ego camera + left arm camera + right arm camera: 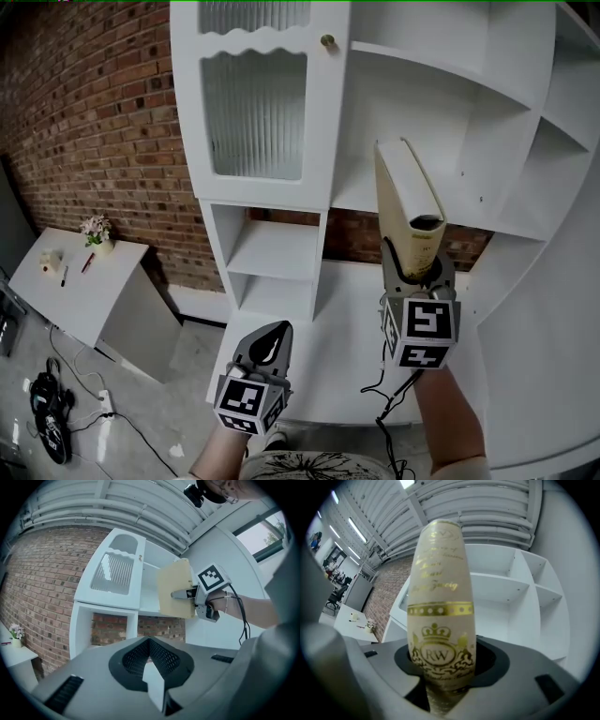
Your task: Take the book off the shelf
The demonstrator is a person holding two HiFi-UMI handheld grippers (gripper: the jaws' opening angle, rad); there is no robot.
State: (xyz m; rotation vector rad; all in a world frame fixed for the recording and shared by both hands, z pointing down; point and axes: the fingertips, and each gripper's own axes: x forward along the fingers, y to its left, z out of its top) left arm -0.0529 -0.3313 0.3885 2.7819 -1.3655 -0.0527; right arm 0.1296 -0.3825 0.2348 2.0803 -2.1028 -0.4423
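A cream hardback book (408, 202) with gold print on its spine (440, 611) stands upright in the air, in front of the white shelf unit (450, 84). My right gripper (415, 258) is shut on its lower end, one jaw on each cover. The left gripper view shows the book (176, 595) held clear of the shelves by the right gripper (187, 594). My left gripper (272, 339) hangs lower and to the left, below the shelves. Its jaws are shut, with nothing between them (152, 667).
The shelf unit has a ribbed-glass door (253, 112) with a brass knob (327, 40) and bare compartments at the right. A brick wall (84, 112) runs behind it. A small white table (75, 281) holds a flower vase, and cables (47, 412) lie on the floor.
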